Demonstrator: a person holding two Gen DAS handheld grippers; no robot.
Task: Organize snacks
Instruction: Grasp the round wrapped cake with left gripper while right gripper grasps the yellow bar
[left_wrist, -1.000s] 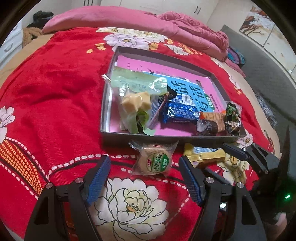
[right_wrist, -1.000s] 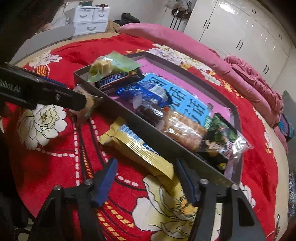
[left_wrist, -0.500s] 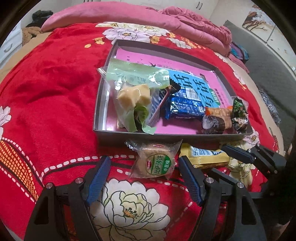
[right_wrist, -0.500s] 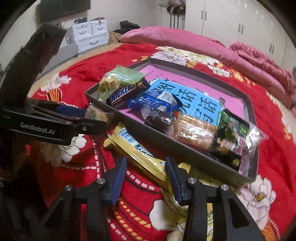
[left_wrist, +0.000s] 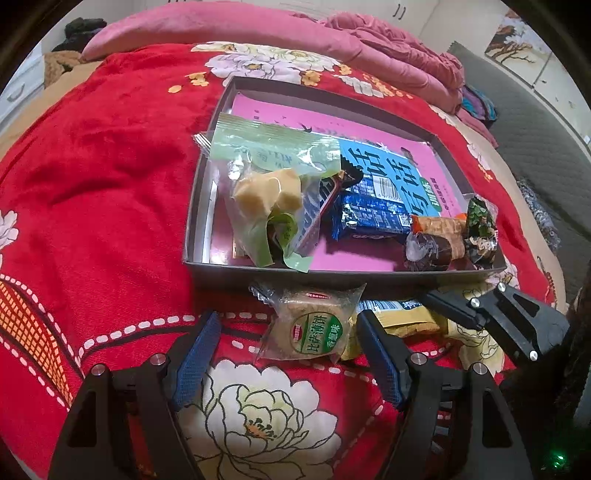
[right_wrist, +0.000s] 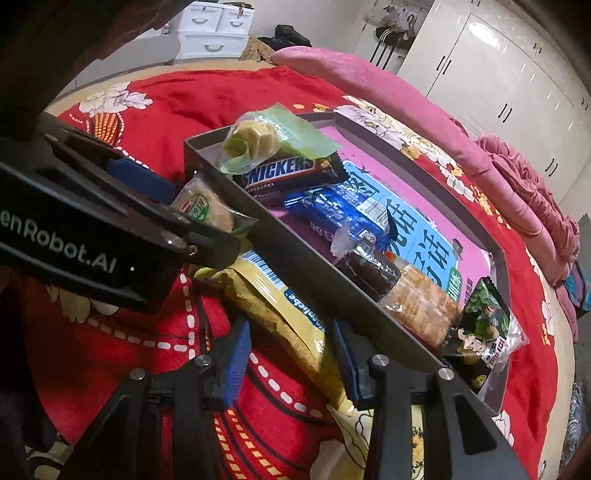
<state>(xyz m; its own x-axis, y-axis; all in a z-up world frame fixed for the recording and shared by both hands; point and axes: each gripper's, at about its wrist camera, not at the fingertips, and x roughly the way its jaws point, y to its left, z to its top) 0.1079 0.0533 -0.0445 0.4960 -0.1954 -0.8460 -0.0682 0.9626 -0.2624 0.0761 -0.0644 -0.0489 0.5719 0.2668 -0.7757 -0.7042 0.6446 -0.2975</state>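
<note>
A grey tray (left_wrist: 258, 267) on the red bedspread holds several snacks: a green bag (left_wrist: 269, 173), a Snickers bar (right_wrist: 284, 170), a blue pack (left_wrist: 373, 218), a brown roll (left_wrist: 432, 247). A round cracker pack (left_wrist: 310, 328) lies in front of the tray between the open jaws of my left gripper (left_wrist: 288, 354). A yellow snack bag (right_wrist: 280, 310) lies beside it, between the open jaws of my right gripper (right_wrist: 291, 354), which also shows in the left wrist view (left_wrist: 454, 306).
The tray's near wall (right_wrist: 314, 266) stands just beyond both grippers. A pink duvet (left_wrist: 258, 33) lies at the far side of the bed. White wardrobes (right_wrist: 498, 74) and drawers (right_wrist: 210, 33) stand behind.
My right gripper has moved forward so the yellow bag now lies between its jaws. My left gripper has closed in a little on the cracker pack.
</note>
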